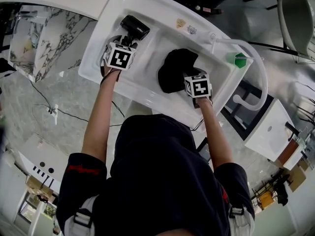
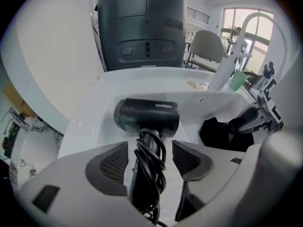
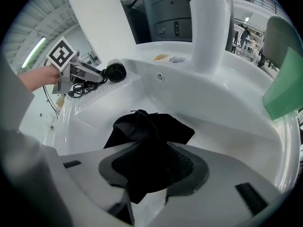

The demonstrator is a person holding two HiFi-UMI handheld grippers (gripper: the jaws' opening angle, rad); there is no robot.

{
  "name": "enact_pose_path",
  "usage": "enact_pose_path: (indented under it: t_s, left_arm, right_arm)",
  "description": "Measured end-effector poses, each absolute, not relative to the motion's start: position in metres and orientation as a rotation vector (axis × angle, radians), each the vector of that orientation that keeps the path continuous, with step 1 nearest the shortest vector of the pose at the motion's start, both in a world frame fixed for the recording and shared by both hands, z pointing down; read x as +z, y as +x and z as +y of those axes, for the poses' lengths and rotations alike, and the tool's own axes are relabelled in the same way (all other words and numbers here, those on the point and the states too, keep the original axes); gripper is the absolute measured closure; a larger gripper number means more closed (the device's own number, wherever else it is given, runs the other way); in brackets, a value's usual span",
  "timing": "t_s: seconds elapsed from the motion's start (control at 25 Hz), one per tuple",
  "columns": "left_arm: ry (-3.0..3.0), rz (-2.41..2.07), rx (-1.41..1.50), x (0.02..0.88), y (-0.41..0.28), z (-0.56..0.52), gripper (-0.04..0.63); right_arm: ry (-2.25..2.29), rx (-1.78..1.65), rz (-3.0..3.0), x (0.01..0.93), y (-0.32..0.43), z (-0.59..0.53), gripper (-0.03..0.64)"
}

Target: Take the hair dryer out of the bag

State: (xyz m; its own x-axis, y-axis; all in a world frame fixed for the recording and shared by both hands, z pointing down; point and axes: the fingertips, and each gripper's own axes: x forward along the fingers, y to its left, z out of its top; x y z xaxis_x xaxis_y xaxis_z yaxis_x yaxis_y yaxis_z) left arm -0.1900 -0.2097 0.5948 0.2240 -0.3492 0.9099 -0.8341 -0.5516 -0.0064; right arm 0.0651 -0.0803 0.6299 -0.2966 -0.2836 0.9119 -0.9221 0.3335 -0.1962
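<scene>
Left gripper view shows the left hand-held gripper [image 2: 149,157] spread wide, its pads clear of the black hair dryer [image 2: 147,116]. The dryer's cord-wrapped handle runs between the jaws, and its barrel lies crosswise just ahead on the white sink [image 2: 90,126]. The right hand-held gripper [image 3: 152,167] stands half apart, with cloth of the black bag [image 3: 151,129] between its jaws, down in the basin.

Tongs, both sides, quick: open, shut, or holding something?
Left tongs: open, the hair dryer handle stands between them, ungripped.
Right tongs: open, black bag cloth lies between them.
</scene>
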Motion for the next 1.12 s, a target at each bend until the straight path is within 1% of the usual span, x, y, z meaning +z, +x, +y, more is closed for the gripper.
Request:
enact_pose_path:
  t_s: [0.56, 0.64, 0.72, 0.8, 1.04, 1.12]
  left_arm:
    - [2.1, -1.173, 1.207, 0.544, -0.18, -0.199, 0.32]
    - [2.129, -1.175, 1.187, 0.537, -0.174, -0.194, 0.372]
    - [2.161, -1.168, 1.155, 0.529, -0.166, -0.189, 0.399]
    - [2.183, -1.161, 1.133, 0.524, -0.159, -0.182, 0.431]
    - [2.189, -1.19, 1.118, 0.517, -0.147, -0.156, 0.548]
    - [2.187, -1.18, 1.094, 0.518, -0.142, -0.148, 0.564]
  right_arm:
    - [1.111, 0.921, -1.89, 0.595, 0.059, -0.086, 0.463]
    - [1.121, 0.927, -1.904, 0.59, 0.06, -0.086, 0.468]
    - [1.132, 0.918, -1.915, 0.586, 0.061, -0.087, 0.514]
    - [1.129, 0.898, -1.926, 0.582, 0.062, -0.086, 0.538]
    - [1.097, 0.859, -1.967, 0.574, 0.06, -0.081, 0.561]
    - [1.091, 0.85, -1.988, 0.57, 0.058, -0.08, 0.566]
